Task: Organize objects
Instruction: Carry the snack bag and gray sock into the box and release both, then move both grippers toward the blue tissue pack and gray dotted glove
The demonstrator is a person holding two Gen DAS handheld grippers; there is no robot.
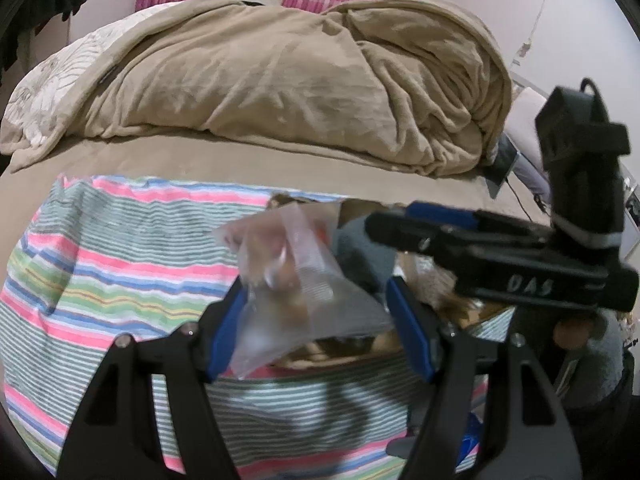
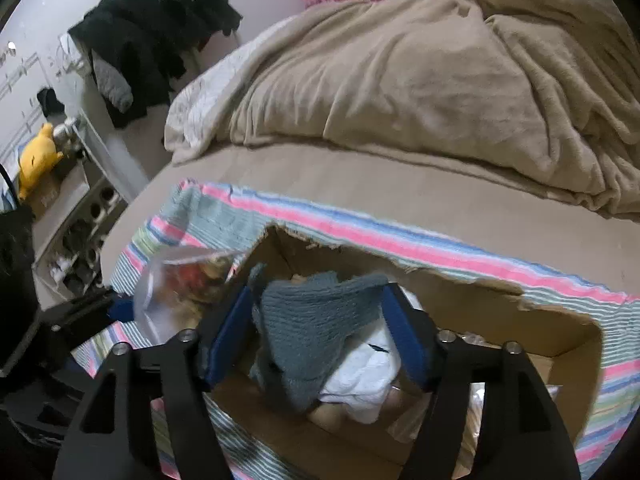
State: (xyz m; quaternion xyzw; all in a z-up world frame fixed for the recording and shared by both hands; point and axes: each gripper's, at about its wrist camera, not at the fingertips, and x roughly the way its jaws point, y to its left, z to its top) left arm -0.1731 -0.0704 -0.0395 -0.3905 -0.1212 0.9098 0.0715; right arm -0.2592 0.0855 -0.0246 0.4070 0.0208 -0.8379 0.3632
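My left gripper (image 1: 320,316) is shut on a clear plastic bag (image 1: 288,280) with reddish and brown items inside, held above the striped cloth (image 1: 120,264). In the right wrist view that bag (image 2: 176,284) hangs beside the left edge of an open cardboard box (image 2: 480,300). My right gripper (image 2: 320,320) stands open over the box, with a grey-blue knit garment (image 2: 312,320) lying loose between its blue pads (image 2: 230,332) on top of white fabric (image 2: 364,376). The left wrist view shows the right gripper (image 1: 400,224) from the side, over the same knit garment (image 1: 360,248).
The box sits on a striped cloth (image 2: 400,236) spread over a tan bed (image 1: 240,160), with a heaped tan blanket (image 1: 300,72) behind. Off the bed's left side stand a low shelf (image 2: 80,232), dark clothes (image 2: 160,32) and a yellow plush toy (image 2: 38,156).
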